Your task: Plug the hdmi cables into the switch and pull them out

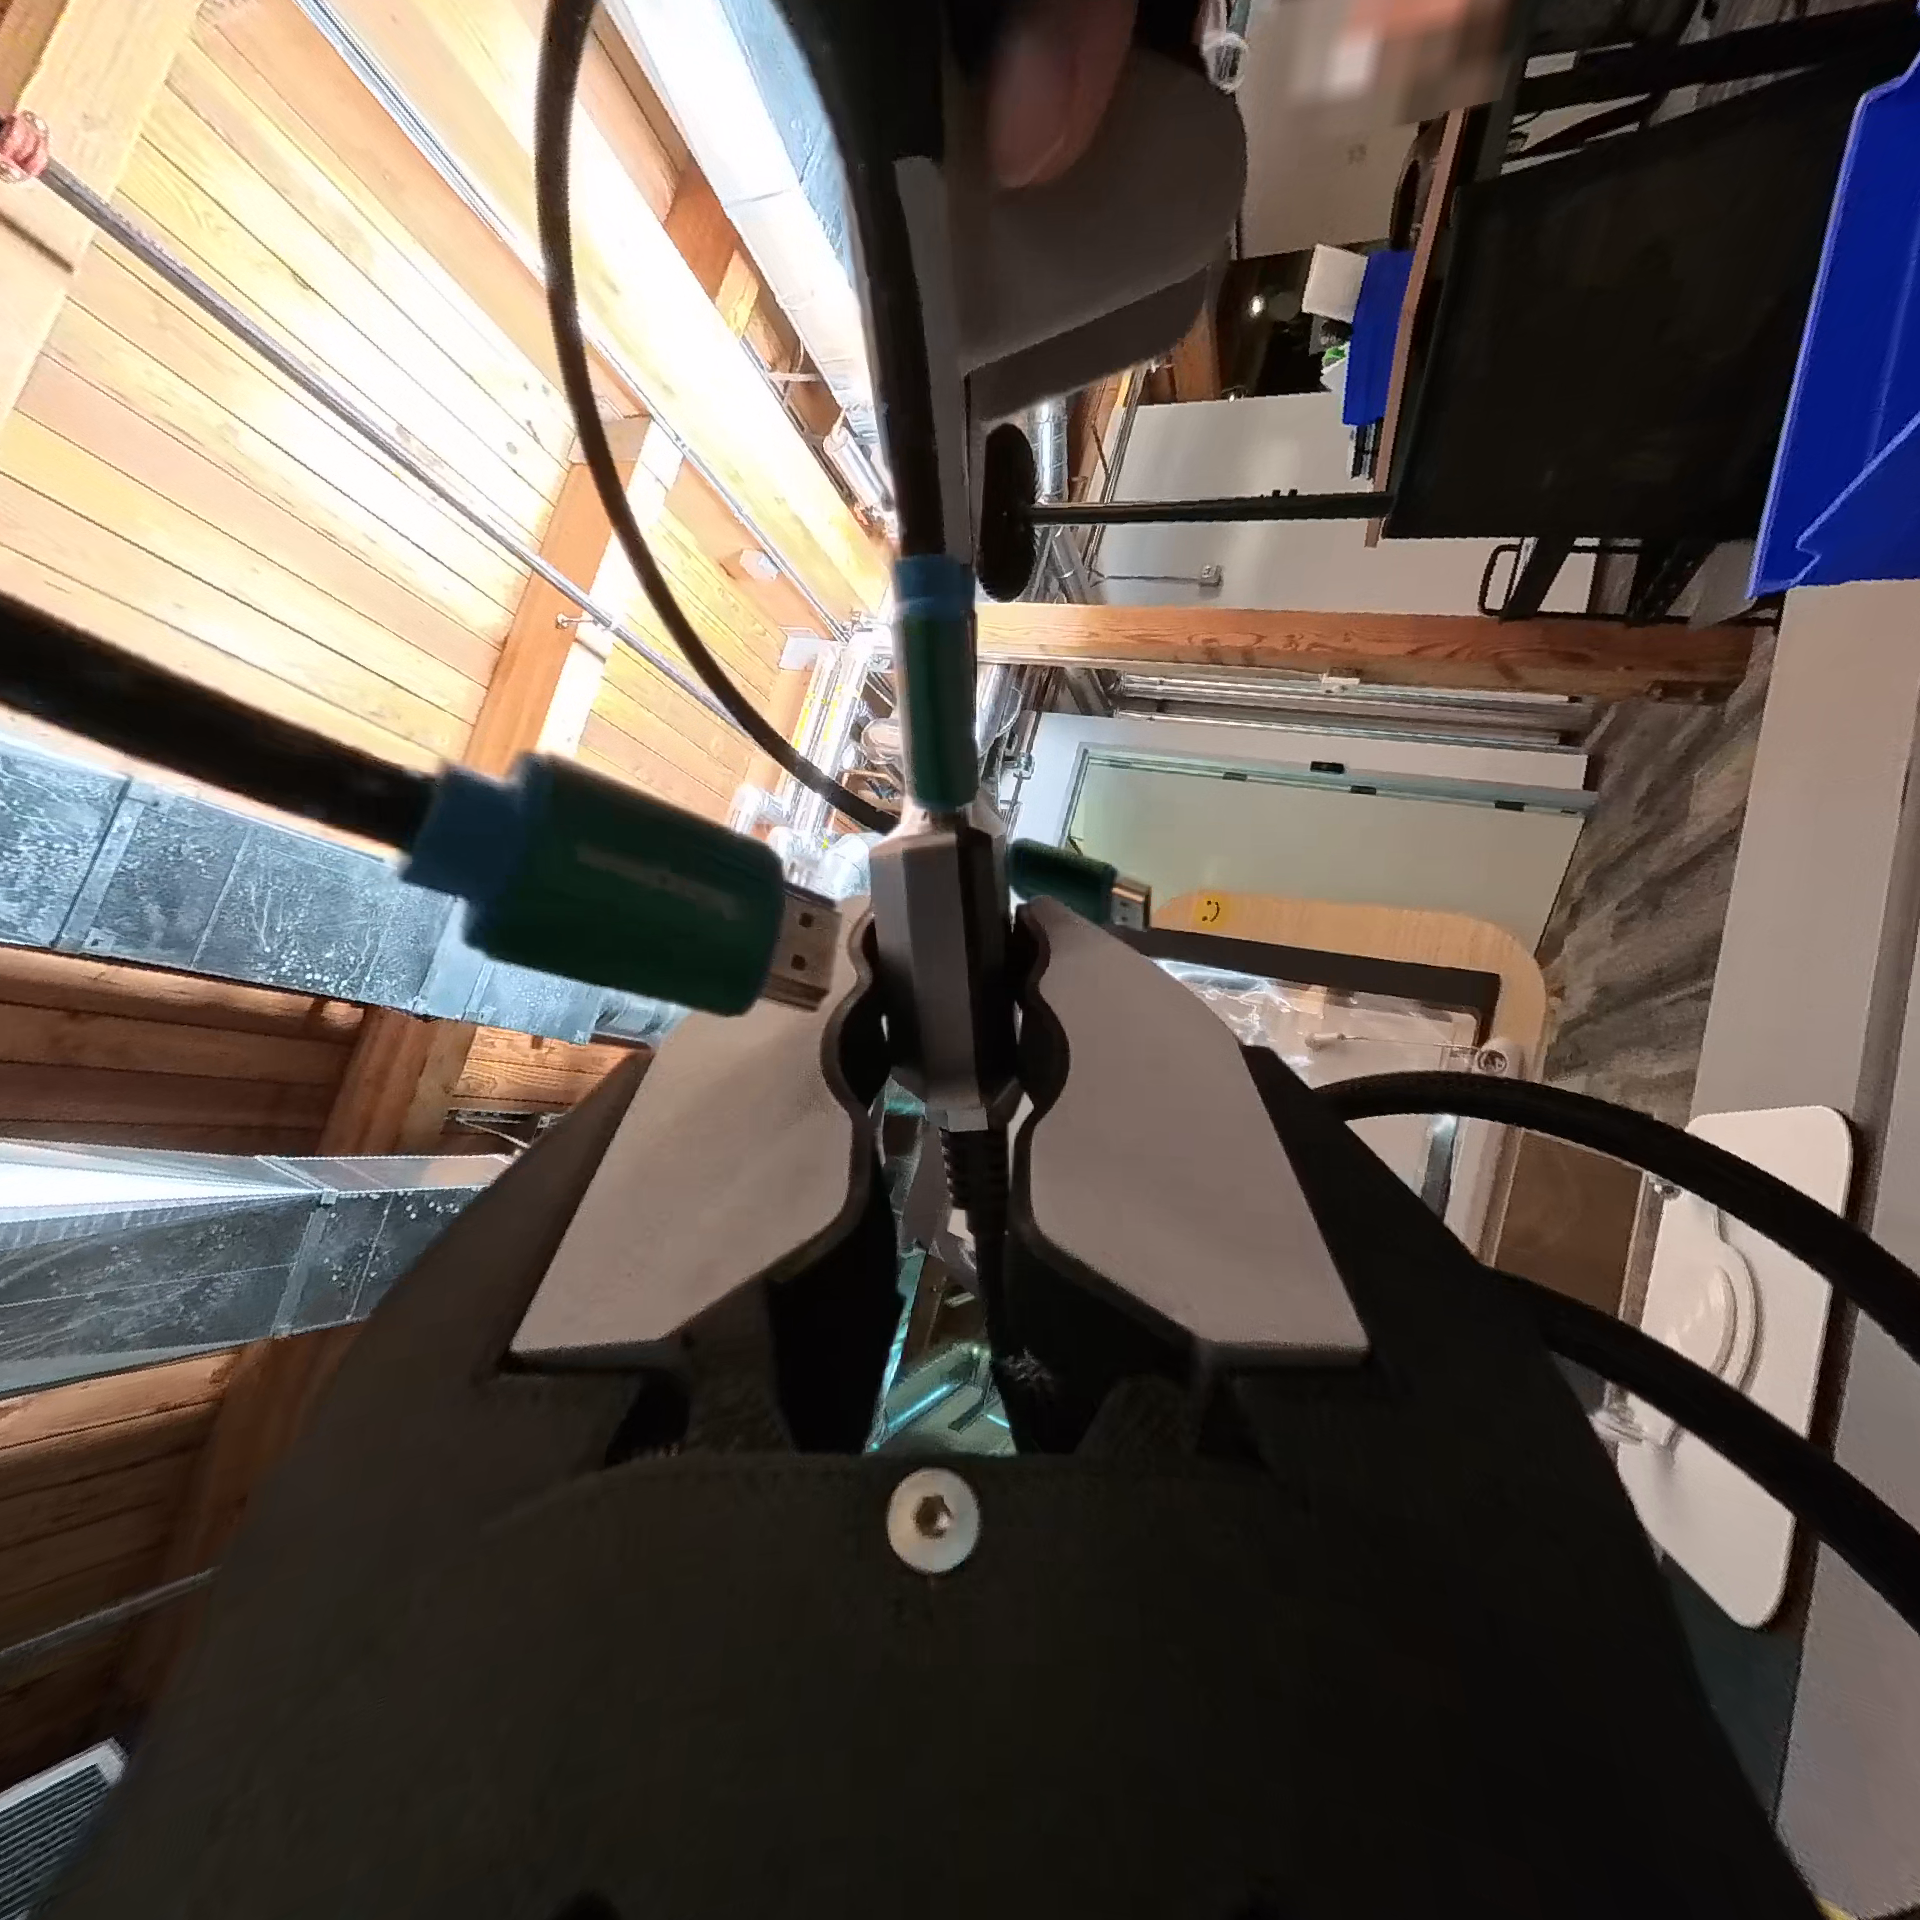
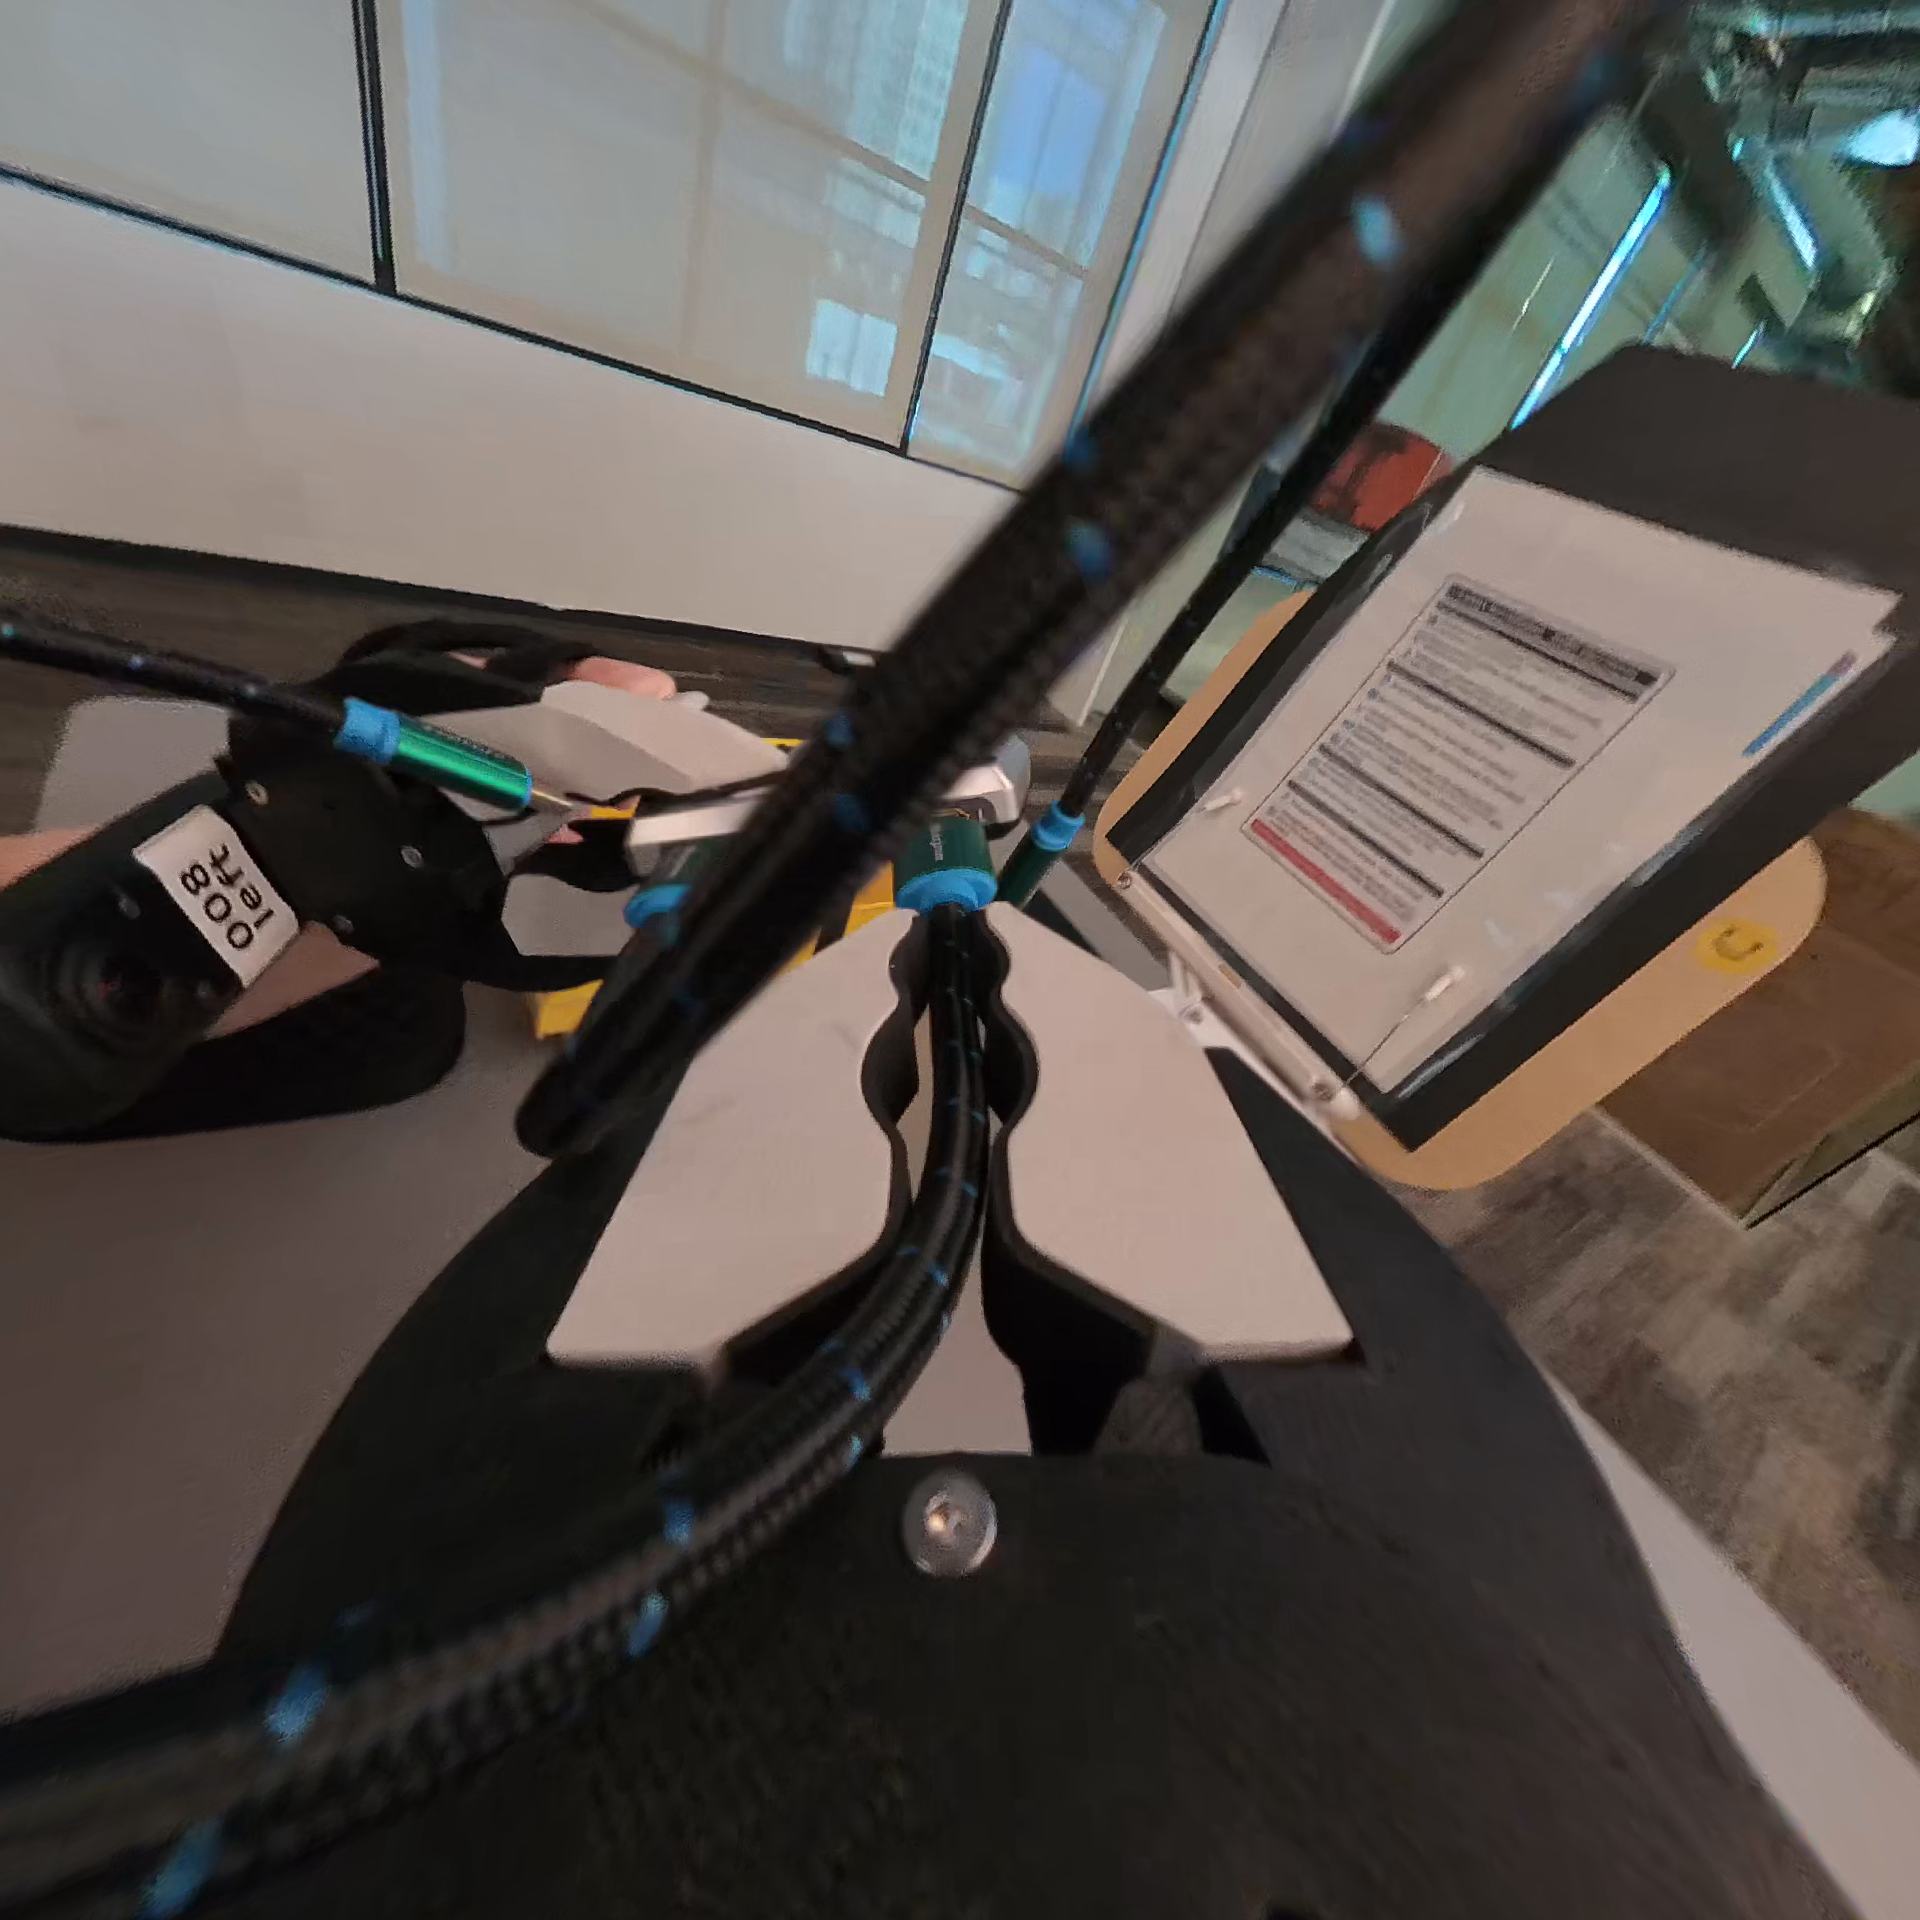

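1. The left gripper (image 1: 940, 1023), its grey pads pressed together, pinches the slim silver metal HDMI switch (image 1: 930, 966) edge-on; the switch hangs in the air, clear of the table.
2. The right gripper (image 2: 951, 1023) is closed on a black braided HDMI cable with blue flecks (image 2: 940, 1195), just behind its blue collar and green metal plug (image 2: 940, 852).
3. In the left wrist view, one green-shelled plug (image 1: 940, 707) enters the switch's far end, while a second loose green plug (image 1: 644, 914) floats just beside the left finger and a third plug (image 1: 1075, 883) shows beyond the right finger.
4. Handling, as I judge it: the switch is light, hard and smooth, so it could twist or slip under a sideways pull. The plug shells are rigid and the better place to hold; the braided cable is springy and bends when pushed.
5. A thick blurred cable loop (image 2: 1039, 582) crosses the right wrist view diagonally and may foul the approach.
6. Farther off stand a framed printed sheet on a rounded wooden stand (image 2: 1455, 769), a grey tabletop (image 2: 260, 1299) and blue plastic bins (image 1: 1839, 312).
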A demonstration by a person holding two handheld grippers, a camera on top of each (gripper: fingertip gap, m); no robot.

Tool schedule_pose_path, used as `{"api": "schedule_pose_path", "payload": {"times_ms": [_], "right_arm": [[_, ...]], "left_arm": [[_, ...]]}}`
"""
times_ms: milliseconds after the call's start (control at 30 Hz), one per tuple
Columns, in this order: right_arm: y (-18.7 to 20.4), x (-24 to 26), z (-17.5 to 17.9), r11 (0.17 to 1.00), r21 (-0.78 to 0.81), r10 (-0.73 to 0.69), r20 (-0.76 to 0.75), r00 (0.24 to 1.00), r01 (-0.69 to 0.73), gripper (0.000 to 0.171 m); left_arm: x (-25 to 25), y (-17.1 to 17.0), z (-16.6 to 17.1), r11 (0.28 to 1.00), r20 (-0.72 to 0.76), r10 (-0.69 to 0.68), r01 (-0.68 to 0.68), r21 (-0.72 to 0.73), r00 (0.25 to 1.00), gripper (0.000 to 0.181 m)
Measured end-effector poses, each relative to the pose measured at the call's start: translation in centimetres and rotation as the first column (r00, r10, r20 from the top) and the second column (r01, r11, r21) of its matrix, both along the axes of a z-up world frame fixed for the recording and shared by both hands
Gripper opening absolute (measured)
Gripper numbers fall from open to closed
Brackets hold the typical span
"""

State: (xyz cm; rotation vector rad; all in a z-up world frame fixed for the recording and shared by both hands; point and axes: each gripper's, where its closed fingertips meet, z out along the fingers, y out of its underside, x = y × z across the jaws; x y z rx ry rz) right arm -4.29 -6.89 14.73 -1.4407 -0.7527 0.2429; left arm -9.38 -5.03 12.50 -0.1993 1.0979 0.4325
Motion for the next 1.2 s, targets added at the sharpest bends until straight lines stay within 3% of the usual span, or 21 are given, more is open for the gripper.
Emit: {"api": "schedule_pose_path", "payload": {"times_ms": [333,600,833,933,1033,1200], "right_arm": [[-0.6,-0.5,-0.3,0.973,0.216,0.042,0.190,0.981,-0.083,0.007],[-1.3,-0.7,-0.1,0.937,0.307,0.121,0.167,0.978,-0.168,0.007],[-1.5,-1.5,0.9,0.910,0.405,-0.002,0.221,0.975,-0.090,0.007],[-1.8,-2.2,0.8,0.909,0.403,-0.005,0.256,0.967,-0.102,0.007],[-1.3,-2.6,0.3,0.912,0.401,-0.043,0.297,0.954,-0.084,0.007],[-1.5,-2.6,0.2,0.914,0.391,-0.019,0.302,0.953,-0.106,0.007]], "left_arm": [[-0.1,-1.2,-0.3,0.999,-0.053,-0.043,0.041,-0.028,0.998,0.020],[-0.4,-1.8,-0.1,0.996,-0.067,-0.089,0.087,-0.030,0.994,0.020],[-0.8,-0.9,0.8,0.996,0.026,-0.079,0.080,-0.039,0.997,0.020],[-0.5,0.1,0.9,0.996,0.040,-0.038,0.041,-0.083,0.999,0.030],[-0.3,0.9,0.3,0.994,0.033,-0.013,0.017,-0.106,0.999,0.020],[-0.4,0.8,0.4,0.999,0.029,0.012,-0.011,-0.050,1.000,0.019]]}}
